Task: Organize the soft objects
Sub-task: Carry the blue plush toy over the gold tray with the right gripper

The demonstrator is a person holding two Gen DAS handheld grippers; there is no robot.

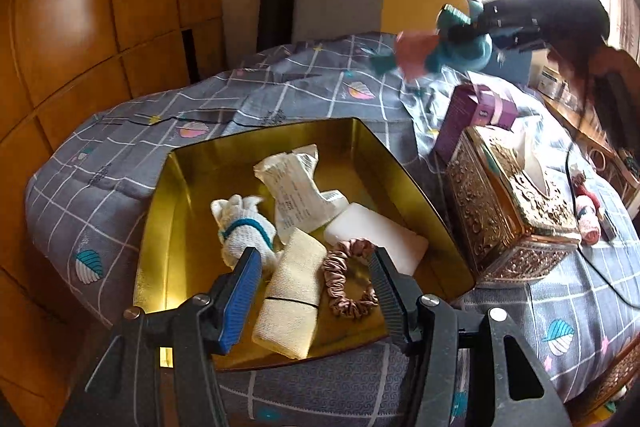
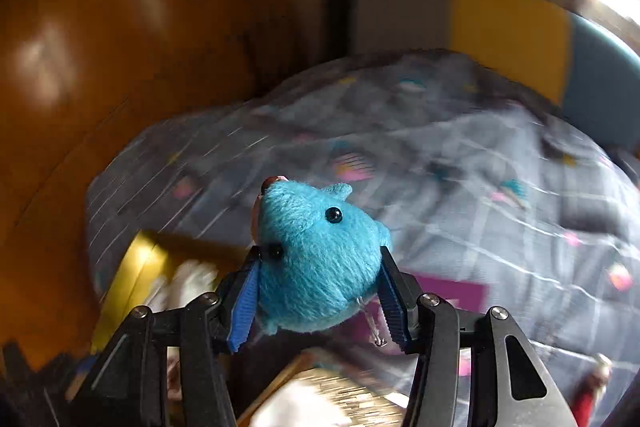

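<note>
The right gripper (image 2: 318, 269) pinches the blue plush toy (image 2: 320, 259) in mid-air over the bed, so a loose squeeze could drop it short of the gold tray (image 1: 188, 187), where the left gripper (image 1: 316, 281) hangs wide and empty.

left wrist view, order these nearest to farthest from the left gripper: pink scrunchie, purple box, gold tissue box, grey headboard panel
From the left gripper:
1. Pink scrunchie, in the gold tray, just inside the right finger.
2. Gold tissue box, on the bed to the right of the tray.
3. Purple box, behind the tissue box.
4. Grey headboard panel, at the far end of the bed.
</note>
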